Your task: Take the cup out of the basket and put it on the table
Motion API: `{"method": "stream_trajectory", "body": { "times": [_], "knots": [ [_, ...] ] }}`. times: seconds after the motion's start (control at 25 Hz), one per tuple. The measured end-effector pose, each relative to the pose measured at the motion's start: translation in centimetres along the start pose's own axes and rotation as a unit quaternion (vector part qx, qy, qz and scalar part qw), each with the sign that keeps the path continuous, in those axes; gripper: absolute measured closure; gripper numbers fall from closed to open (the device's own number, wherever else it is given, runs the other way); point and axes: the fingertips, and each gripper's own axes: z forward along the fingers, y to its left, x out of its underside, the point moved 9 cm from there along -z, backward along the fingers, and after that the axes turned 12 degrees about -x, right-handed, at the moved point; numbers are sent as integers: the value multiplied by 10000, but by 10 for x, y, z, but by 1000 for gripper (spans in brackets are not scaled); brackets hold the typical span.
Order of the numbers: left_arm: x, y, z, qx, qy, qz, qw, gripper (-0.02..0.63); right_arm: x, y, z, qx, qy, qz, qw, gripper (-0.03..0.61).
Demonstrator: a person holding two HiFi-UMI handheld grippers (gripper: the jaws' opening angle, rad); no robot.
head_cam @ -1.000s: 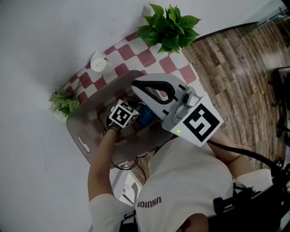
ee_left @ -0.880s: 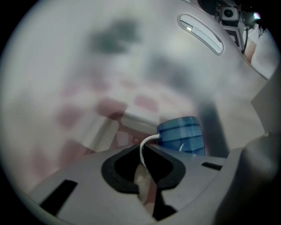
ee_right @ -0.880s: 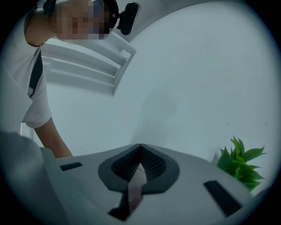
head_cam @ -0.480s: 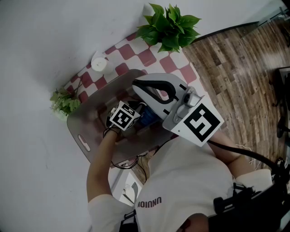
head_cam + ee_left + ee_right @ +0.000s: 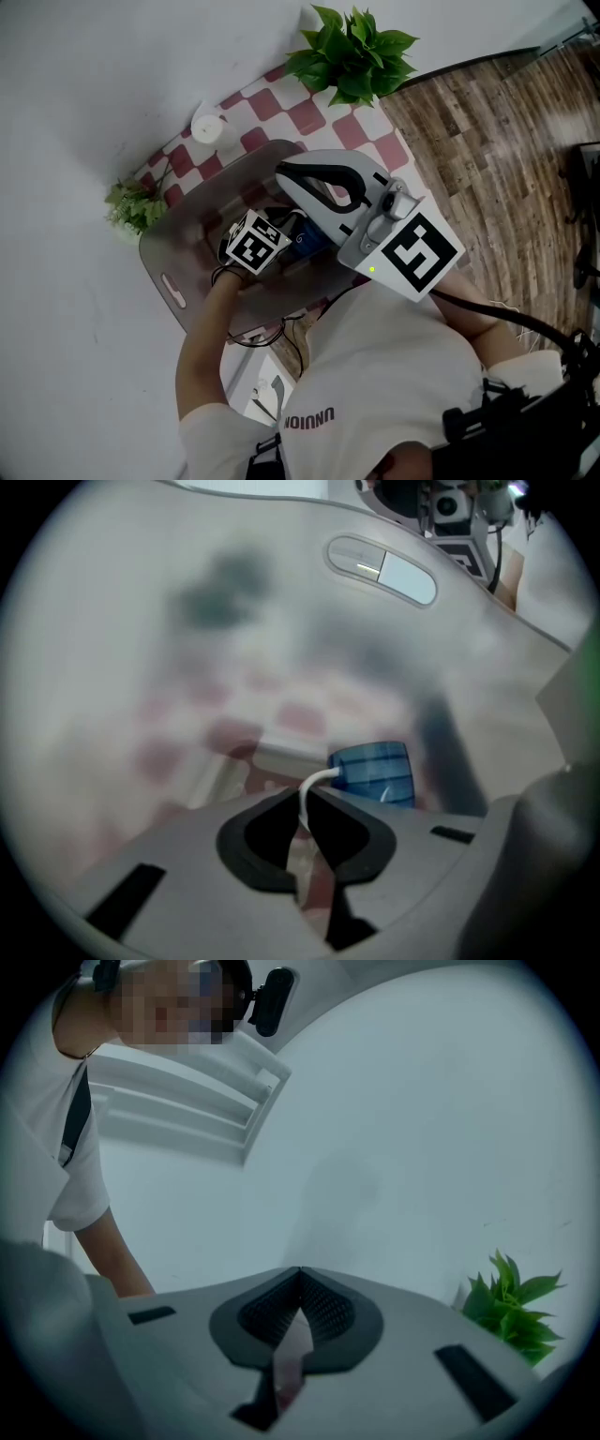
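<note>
Fingers (image 5: 262, 846) of the left gripper (image 5: 306, 813) pinch the white handle (image 5: 315, 784) of the one blue cup (image 5: 375, 772), still inside the one basket (image 5: 183, 258) while that gripper has rolled slightly, the right gripper (image 5: 300, 1283) above the basket with fingers (image 5: 330, 1321) pressed together on nothing, two plants (image 5: 352, 47) (image 5: 131, 206) flanking the basket on the red-checked surface (image 5: 305, 117), wood floor (image 5: 487, 122) beyond.

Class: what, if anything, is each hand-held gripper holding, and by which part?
The left hand-held gripper pinches the blue cup by its thin white handle. The right hand-held gripper holds nothing, its jaws together.
</note>
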Motion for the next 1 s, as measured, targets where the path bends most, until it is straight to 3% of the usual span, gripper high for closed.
{"method": "stream_trajectory", "body": {
  "times": [0.52,1.0],
  "knots": [
    [-17,-22,-12,339,31,475,9983,572,-6,3,-8,13,-85,-89,9999,561],
    [-10,-19,-19,706,3,229,9972,571,-6,7,-14,-42,-103,-67,9999,561]
  ]
}}
